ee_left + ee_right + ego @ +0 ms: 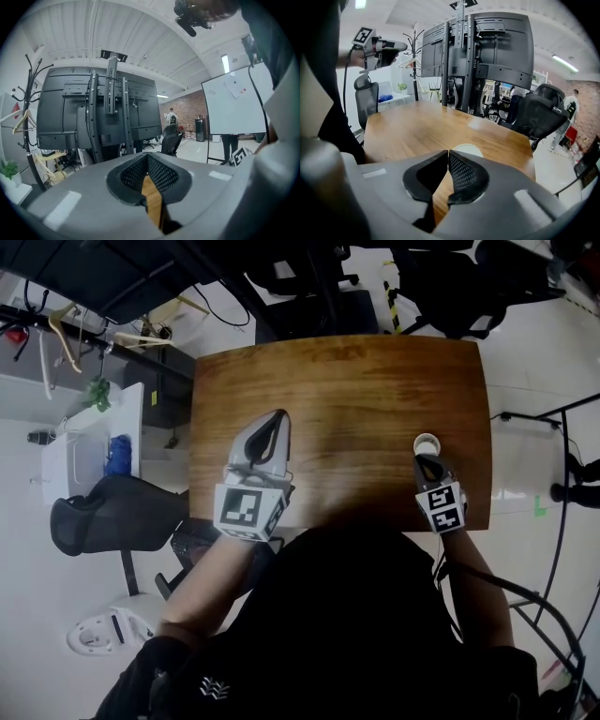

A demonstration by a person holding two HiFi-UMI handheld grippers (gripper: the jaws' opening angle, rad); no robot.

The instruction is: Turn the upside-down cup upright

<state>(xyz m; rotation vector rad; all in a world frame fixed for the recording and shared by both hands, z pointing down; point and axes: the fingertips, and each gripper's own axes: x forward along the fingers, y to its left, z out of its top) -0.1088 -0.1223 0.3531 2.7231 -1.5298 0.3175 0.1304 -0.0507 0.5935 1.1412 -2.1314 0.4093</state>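
1. Where the head view looks down on the brown wooden table [356, 390], the only print on show is the black-and-white square code on the left marker cube [248, 509] and the right marker cube [442, 506]. It is a pattern rather than lettering.
2. In the left gripper view, a whiteboard on a stand [236, 101] carries a few small sheets, which are too small to read.
3. The small white round cup [427, 443] stands on the table near its right edge, on the side close to the person. It is just ahead of the tips of the right tongs [425, 459].
4. The cup is plain and unprinted. A pale ring around a duller centre faces up, and the views do not show whether that is the open mouth or the recessed base.
5. The right tongs are closed tip to tip and grip nothing.
6. The left tongs [277, 423] are likewise closed and empty. They are held over the table's left part, well apart from the cup.
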